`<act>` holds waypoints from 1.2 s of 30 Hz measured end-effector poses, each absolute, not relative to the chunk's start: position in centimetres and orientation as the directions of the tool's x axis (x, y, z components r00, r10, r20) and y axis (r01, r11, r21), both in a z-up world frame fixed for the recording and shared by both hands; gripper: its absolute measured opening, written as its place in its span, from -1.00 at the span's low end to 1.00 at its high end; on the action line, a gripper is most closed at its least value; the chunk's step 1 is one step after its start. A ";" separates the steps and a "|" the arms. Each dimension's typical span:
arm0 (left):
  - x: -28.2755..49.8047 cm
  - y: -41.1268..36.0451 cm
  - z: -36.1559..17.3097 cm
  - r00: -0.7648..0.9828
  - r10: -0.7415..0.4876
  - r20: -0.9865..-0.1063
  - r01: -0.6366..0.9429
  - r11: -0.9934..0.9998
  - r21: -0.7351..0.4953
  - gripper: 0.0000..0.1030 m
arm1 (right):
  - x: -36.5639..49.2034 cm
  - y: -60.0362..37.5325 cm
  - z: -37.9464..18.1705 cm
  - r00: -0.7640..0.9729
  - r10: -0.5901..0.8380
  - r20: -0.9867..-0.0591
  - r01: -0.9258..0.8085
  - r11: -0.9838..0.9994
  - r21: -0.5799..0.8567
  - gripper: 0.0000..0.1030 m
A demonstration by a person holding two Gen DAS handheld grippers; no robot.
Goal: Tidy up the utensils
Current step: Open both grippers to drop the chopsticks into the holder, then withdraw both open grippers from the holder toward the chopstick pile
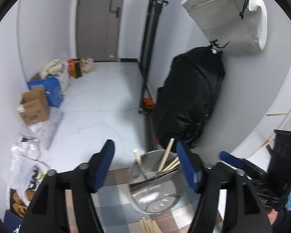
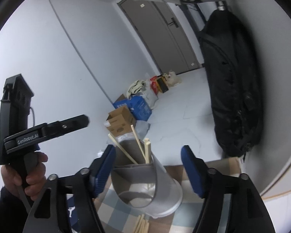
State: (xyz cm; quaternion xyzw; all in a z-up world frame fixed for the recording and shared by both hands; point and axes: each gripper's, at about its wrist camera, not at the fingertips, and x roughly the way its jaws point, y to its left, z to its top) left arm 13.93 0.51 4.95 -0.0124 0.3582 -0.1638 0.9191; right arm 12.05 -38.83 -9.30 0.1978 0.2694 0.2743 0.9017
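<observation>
The checked table (image 1: 114,209) fills the bottom centre of both wrist views, and it looks set up as the sorting spot, standing against the wall with the cluttered floor beyond it. On it, at lower centre, stands the grey metal utensil holder (image 2: 145,186), a divided can. Its partition is presumably there to keep kinds of utensil apart.

Several chopsticks (image 2: 137,147) already lean inside the can, tips fanned upward. They rest against the rim because they are longer than the can is deep.

More loose chopsticks (image 2: 141,224) lie flat on the table just in front of the holder, at the bottom edge, so I judge the job unfinished.

The left gripper (image 1: 145,155) hangs over the can with its jaws released, nothing between the blue pads. The right gripper (image 2: 148,156) likewise stands spread wide and empty, framing the holder.

At the lower left of the right wrist view a hand (image 2: 23,176) wraps the handle of the left tool, keeping it angled down toward the can.
</observation>
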 end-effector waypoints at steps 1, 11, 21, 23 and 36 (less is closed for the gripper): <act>13.6 0.7 5.1 0.700 -0.298 -0.649 0.282 0.950 -0.132 0.25 | 11.7 -38.9 -9.2 0.706 0.599 -0.379 -0.385 0.773 0.504 0.44; 9.5 1.8 6.2 0.763 -0.218 -0.609 0.195 0.975 -0.104 0.46 | 7.9 -39.9 -7.8 0.735 0.581 -0.348 -0.398 0.787 0.472 0.71; 6.1 2.0 5.9 0.782 -0.209 -0.587 0.186 0.977 -0.100 0.50 | 3.8 -39.4 -6.6 0.752 0.577 -0.319 -0.428 0.795 0.429 0.94; 5.5 2.2 5.7 0.784 -0.189 -0.591 0.172 0.981 -0.086 0.61 | 3.1 -39.2 -6.8 0.755 0.572 -0.320 -0.432 0.802 0.412 0.96; 1.9 3.0 1.3 0.790 -0.142 -0.596 0.131 0.989 -0.063 0.65 | 0.6 -36.5 -9.8 0.740 0.557 -0.376 -0.458 0.827 0.325 1.00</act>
